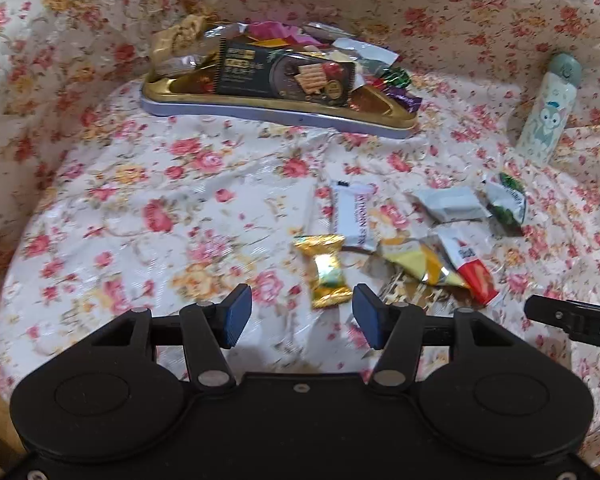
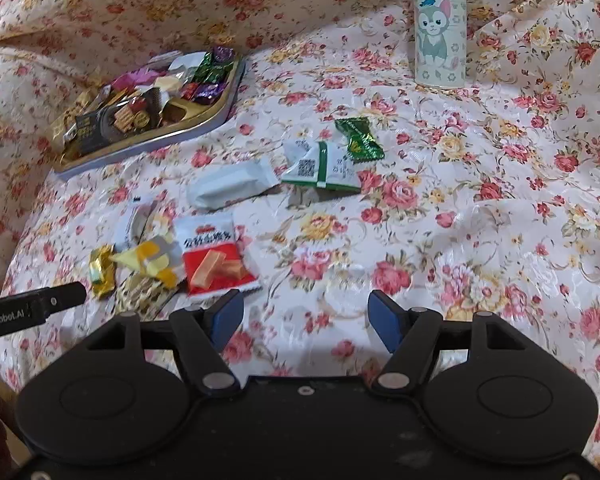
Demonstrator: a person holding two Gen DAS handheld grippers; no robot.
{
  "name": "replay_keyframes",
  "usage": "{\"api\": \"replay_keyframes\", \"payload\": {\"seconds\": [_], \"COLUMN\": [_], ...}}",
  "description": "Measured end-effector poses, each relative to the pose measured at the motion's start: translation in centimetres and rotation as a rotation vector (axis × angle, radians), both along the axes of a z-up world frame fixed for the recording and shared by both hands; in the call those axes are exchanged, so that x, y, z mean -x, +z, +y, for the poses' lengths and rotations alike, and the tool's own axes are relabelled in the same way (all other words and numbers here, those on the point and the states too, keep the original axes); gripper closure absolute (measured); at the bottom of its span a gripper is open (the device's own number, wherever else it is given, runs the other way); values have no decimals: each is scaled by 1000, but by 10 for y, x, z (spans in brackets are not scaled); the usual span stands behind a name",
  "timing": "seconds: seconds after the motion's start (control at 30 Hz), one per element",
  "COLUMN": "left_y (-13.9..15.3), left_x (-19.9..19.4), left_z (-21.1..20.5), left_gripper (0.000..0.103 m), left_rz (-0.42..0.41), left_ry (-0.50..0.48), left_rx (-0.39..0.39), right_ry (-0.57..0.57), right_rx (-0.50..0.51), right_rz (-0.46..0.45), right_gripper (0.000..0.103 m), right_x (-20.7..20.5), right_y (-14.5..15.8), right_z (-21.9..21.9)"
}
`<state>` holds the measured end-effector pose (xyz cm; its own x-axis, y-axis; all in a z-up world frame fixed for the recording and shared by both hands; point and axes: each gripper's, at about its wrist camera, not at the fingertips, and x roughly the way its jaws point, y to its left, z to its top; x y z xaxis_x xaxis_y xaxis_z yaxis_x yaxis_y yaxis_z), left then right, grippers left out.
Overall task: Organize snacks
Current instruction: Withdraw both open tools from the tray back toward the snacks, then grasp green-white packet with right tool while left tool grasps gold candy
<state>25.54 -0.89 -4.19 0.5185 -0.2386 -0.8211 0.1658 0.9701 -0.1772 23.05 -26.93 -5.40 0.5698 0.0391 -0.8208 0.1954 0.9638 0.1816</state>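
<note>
A gold tray (image 1: pixel 204 100) with a blue rim holds many wrapped snacks; in the right wrist view the tray (image 2: pixel 216 110) lies far left. Loose snacks lie on the floral cloth: a gold candy (image 1: pixel 326 270) (image 2: pixel 100 268), a white bar (image 1: pixel 354 216), a yellow packet (image 1: pixel 416 260) (image 2: pixel 152 260), a red-and-white packet (image 1: pixel 472 268) (image 2: pixel 214 256), a white pillow packet (image 1: pixel 448 202) (image 2: pixel 232 186), a green-and-white packet (image 2: pixel 320 168) and a green candy (image 2: pixel 358 138). My left gripper (image 1: pixel 302 320) is open, the gold candy just ahead of it. My right gripper (image 2: pixel 306 316) is open and empty over bare cloth.
A white cartoon-cat bottle (image 1: pixel 548 116) (image 2: pixel 440 28) stands upright at the back right. The floral cloth (image 1: pixel 140 208) rises in folds behind the tray. A finger of the other gripper shows at the frame edge in each view.
</note>
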Motion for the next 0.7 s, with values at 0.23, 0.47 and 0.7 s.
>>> {"api": "replay_keyframes", "payload": {"seconds": [0.23,0.47,0.7], "left_y": [-9,-21,-24], "left_x": [-7,-16,-18], "left_z": [-13,-12,-11], "left_gripper": [42,42,41], "left_rz": [-24,-7,-42], "left_ry": [-39,-24,-26], "left_rx": [-32,-47,-101], "right_ry": [-47,-94,-136], "right_rx": [-12,7,34], "right_rz": [-45,-100,-132], "right_gripper": [30,30,30], "right_x": [-14,-30,-53], "right_y": [-5,0,2], "right_z": [-13,-27,-41]}}
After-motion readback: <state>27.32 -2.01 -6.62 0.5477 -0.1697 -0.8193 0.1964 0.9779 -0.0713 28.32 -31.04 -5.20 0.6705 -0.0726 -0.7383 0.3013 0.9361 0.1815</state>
